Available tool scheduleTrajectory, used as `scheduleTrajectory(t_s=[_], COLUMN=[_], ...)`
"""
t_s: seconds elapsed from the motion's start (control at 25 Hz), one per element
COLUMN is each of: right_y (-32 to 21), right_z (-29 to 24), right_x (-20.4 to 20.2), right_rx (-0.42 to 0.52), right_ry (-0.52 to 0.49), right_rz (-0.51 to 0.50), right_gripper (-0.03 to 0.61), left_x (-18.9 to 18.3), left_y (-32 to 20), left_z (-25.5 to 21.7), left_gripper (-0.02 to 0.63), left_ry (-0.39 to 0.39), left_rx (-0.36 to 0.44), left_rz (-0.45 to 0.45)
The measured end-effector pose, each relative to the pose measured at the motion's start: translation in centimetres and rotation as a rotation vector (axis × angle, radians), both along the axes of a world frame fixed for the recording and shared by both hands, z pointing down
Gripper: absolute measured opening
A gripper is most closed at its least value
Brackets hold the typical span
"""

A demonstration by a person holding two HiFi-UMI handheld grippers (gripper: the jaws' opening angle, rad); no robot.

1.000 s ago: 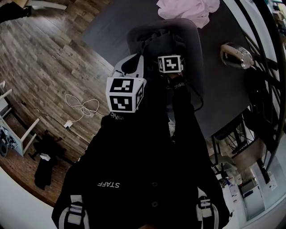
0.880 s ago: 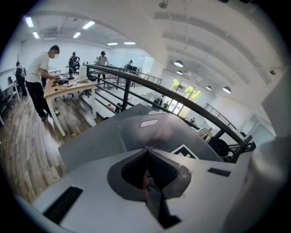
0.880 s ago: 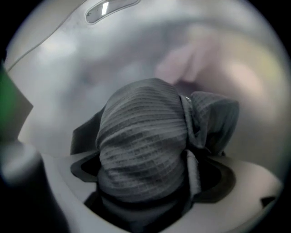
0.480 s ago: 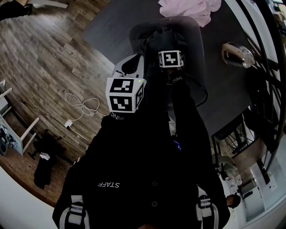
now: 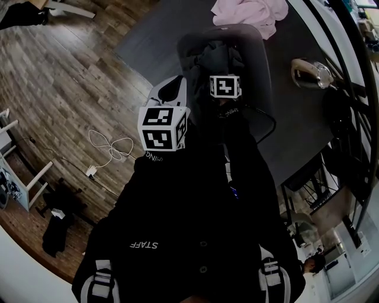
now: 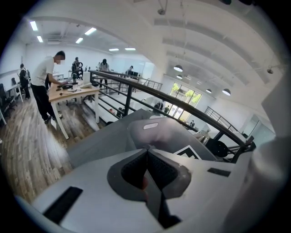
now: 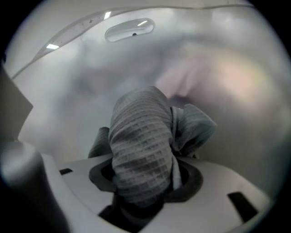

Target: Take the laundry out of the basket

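Right claw (image 7: pixel 143 184) has just been closing and is now clamped on a fold of grey waffle cloth (image 7: pixel 141 141), down inside the basket (image 5: pixel 263 71) on the counter (image 5: pixel 296 118). The cloth runs ahead of the jaws, deeper in. Left claw (image 6: pixel 146 169) is pinched together and empty, just outside the basket's left wall. Right is nearer, so it probably lifts straight up, clearing the rim toward the pink pile (image 5: pixel 246 15).

Basket (image 5: pixel 256 50) on tabletop (image 5: pixel 154 29), upper centre; cloth (image 5: pixel 216 56) inside; laundry pile (image 5: pixel 246 13) behind; cable (image 5: pixel 109 142) on floor (image 5: pixel 59 71), left.
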State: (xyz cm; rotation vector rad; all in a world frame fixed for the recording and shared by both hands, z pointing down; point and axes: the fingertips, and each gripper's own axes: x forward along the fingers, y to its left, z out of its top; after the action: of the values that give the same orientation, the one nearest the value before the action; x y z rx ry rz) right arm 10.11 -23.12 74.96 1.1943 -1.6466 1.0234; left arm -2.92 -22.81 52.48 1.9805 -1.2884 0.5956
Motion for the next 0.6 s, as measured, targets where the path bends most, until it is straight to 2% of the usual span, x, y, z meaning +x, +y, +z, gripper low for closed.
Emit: scheduleTrajectory(t_s=[0.16,0.44,0.6], right_y=[0.7,0.2,0.6], right_z=[-4.0,-13.8,-19.4], right_x=[-0.3,-0.1,0.3], right_rx=[0.055,0.271,0.406], right_ry=[-0.051,-0.087,-0.099], right_rz=[0.027,0.045,0.094], right_gripper=[0.249,0.252,0.253], left_x=[-0.9,-1.1,-1.1], left_y=[0.5,1.1,1.3], left_z=[-1.7,-4.8,-7.0], left_gripper=[0.003,0.002,0.002], left_ry=[0.013,0.049,0.063], left_rx=[0.037,0.117,0.171], left_rz=[-0.01,0.0,0.007])
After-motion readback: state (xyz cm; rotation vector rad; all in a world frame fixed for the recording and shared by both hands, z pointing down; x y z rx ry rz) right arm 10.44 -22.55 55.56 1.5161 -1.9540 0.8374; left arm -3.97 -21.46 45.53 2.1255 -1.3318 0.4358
